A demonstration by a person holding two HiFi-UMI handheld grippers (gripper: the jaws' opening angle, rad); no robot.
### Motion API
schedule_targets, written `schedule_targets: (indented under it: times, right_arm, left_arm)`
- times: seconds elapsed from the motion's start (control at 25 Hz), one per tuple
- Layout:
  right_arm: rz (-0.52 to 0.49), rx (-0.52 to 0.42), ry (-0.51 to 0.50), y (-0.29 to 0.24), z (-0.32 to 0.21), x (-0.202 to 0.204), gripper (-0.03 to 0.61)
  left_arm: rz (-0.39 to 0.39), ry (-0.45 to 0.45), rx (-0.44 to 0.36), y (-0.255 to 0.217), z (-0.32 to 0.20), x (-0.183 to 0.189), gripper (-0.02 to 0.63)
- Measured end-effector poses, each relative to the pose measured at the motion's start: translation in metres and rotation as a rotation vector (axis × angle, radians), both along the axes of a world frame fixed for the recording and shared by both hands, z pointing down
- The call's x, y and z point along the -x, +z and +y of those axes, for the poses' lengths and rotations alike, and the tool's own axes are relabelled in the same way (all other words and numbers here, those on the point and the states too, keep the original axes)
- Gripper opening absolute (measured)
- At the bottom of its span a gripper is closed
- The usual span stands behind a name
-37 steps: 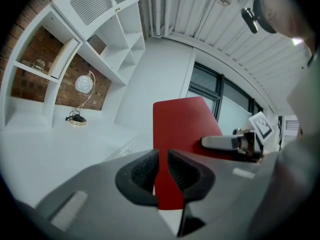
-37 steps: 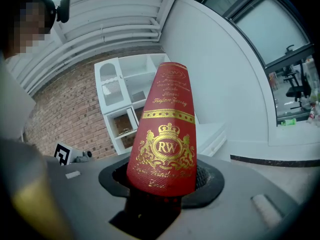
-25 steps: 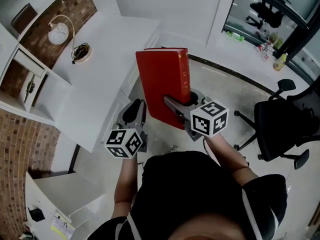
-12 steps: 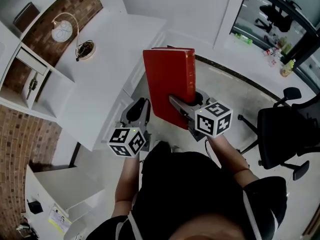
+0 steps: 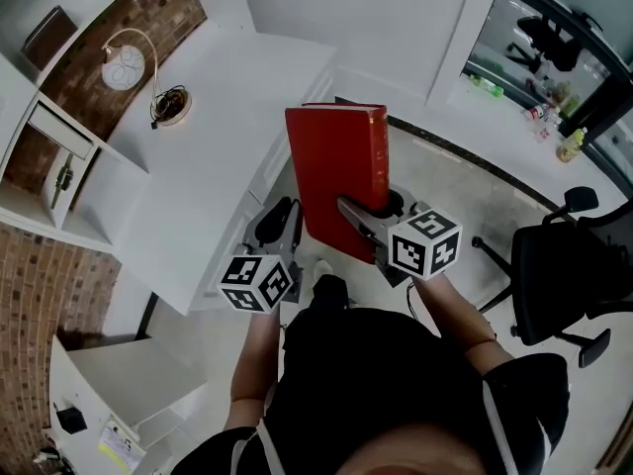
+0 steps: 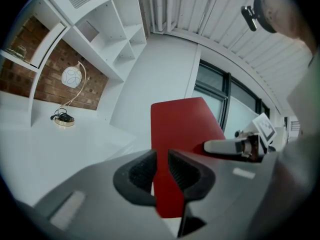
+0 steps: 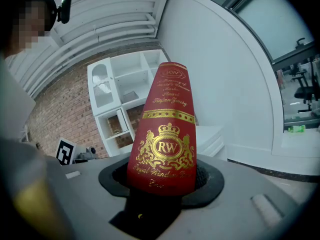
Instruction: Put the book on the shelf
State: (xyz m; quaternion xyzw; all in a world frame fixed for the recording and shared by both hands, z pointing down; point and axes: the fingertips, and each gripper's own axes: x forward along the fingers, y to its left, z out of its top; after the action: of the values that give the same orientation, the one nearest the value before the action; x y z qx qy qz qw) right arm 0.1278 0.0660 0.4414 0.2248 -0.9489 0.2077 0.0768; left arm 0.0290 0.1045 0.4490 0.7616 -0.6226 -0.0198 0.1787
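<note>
A red book (image 5: 334, 171) with gold print stands upright in front of me, beside the white desk. My right gripper (image 5: 374, 212) is shut on its lower end, one jaw on each cover. In the right gripper view the book's spine (image 7: 165, 134) rises from between the pads of the right gripper (image 7: 162, 181). My left gripper (image 5: 280, 222) hangs left of the book, apart from it. In the left gripper view the left gripper (image 6: 161, 169) shows a narrow gap; its jaws have just been opening a little, with nothing between them. The book (image 6: 182, 126) stands beyond them.
A white desk (image 5: 218, 146) carries a round lamp (image 5: 125, 67) and its coiled base (image 5: 168, 107). White shelf compartments (image 5: 59, 156) against a brick wall lie to the left. A black office chair (image 5: 574, 275) stands at the right, and bottles (image 5: 554, 127) line the window sill.
Both grippers and the book have drifted a little along the desk's edge. The book stays upright in the right gripper's hold, and the left gripper keeps beside it.
</note>
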Motion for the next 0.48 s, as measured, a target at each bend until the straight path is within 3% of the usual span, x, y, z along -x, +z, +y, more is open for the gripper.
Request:
schedule_targets:
  times: [0.48]
  right_arm:
    - [0.009, -0.002, -0.018, -0.001, -0.059, 0.042, 0.229]
  left_arm:
    - [0.015, -0.017, -0.003, -0.001, -0.054, 0.043, 0.066]
